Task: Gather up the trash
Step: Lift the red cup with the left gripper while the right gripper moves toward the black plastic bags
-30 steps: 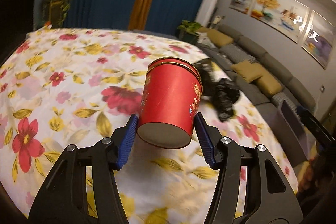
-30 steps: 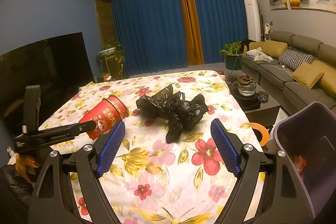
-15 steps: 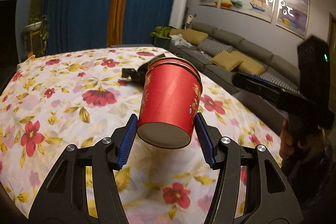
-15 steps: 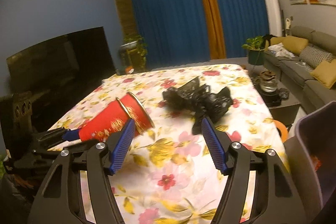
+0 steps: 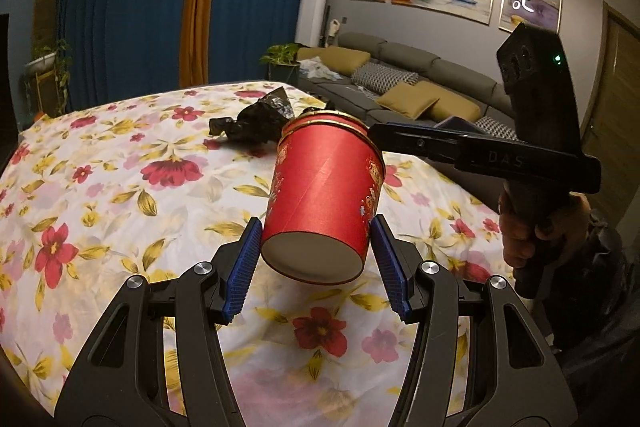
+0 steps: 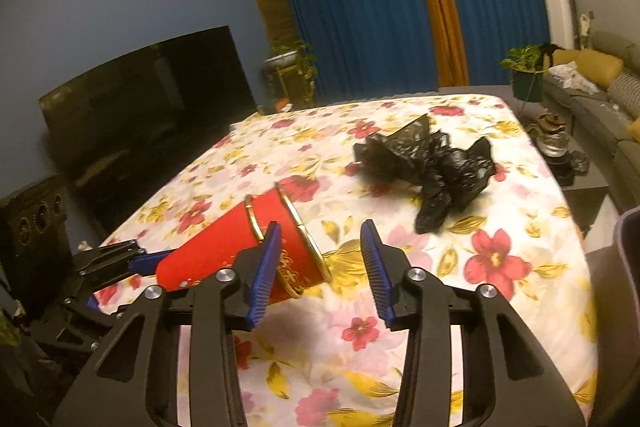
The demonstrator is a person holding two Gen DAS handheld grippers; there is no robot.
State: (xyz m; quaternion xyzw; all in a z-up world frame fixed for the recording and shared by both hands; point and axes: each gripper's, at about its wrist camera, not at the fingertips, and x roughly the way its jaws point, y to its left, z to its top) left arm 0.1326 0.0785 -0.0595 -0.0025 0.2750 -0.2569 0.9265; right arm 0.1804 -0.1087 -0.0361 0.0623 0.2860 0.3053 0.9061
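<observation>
My left gripper (image 5: 316,263) is shut on a red paper cup (image 5: 326,195) with gold rims and holds it tilted above the flowered table. The cup also shows in the right wrist view (image 6: 244,247), held by the left gripper (image 6: 140,261) from the lower left. A crumpled black plastic bag (image 6: 432,163) lies on the tablecloth beyond it, also seen in the left wrist view (image 5: 256,121). My right gripper (image 6: 322,267) is open and empty, close beside the cup's rim; it appears in the left wrist view (image 5: 404,133) at the right.
The flowered tablecloth (image 6: 500,259) covers the table. A grey bin's rim (image 6: 624,239) shows at the right edge. A grey sofa (image 5: 420,79) with cushions, a side table with a kettle (image 6: 554,143), a plant (image 6: 526,67) and a dark TV (image 6: 152,107) stand around.
My left gripper has swung right with the cup. My right gripper has moved left toward the cup and its fingers have narrowed, so the bin has slid to the frame edge.
</observation>
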